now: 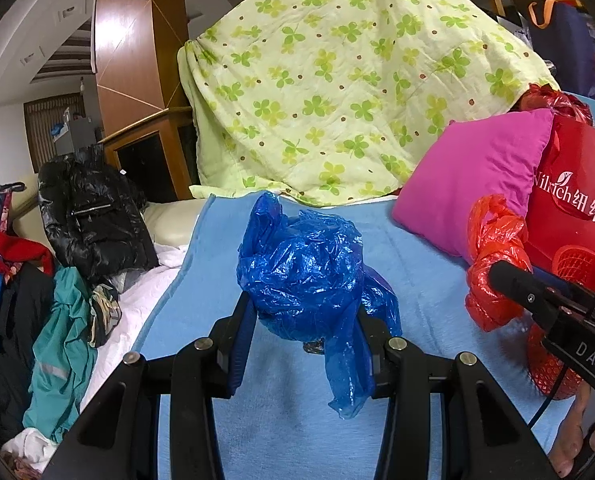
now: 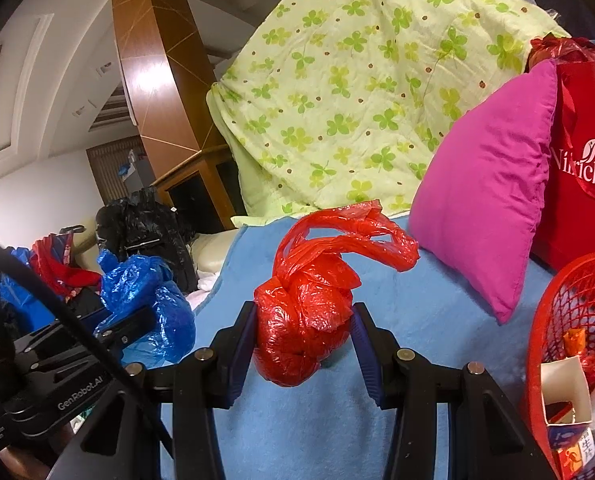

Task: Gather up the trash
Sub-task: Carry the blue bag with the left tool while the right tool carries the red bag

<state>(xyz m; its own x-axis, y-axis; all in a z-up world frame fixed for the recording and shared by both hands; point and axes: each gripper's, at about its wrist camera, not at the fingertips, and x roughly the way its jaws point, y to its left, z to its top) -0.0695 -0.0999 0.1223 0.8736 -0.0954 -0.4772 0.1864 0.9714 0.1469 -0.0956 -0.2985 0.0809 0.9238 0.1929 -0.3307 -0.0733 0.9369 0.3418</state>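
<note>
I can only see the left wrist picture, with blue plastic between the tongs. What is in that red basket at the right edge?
Observer: The red mesh basket already holds trash: an open carton and wrappers.
Operator: And the red bag, is it tied?
Observer: Yes, the red plastic bag is knotted, its handles looping above the right tongs.
Operator: Is it gripped?
Observer: Both pads press its sides, as the left tongs press the blue plastic bag.

The red gift bag (image 2: 577,184) reads "Nirich"; the left gripper (image 2: 109,332) body reads "GenRobot.AI".
</note>
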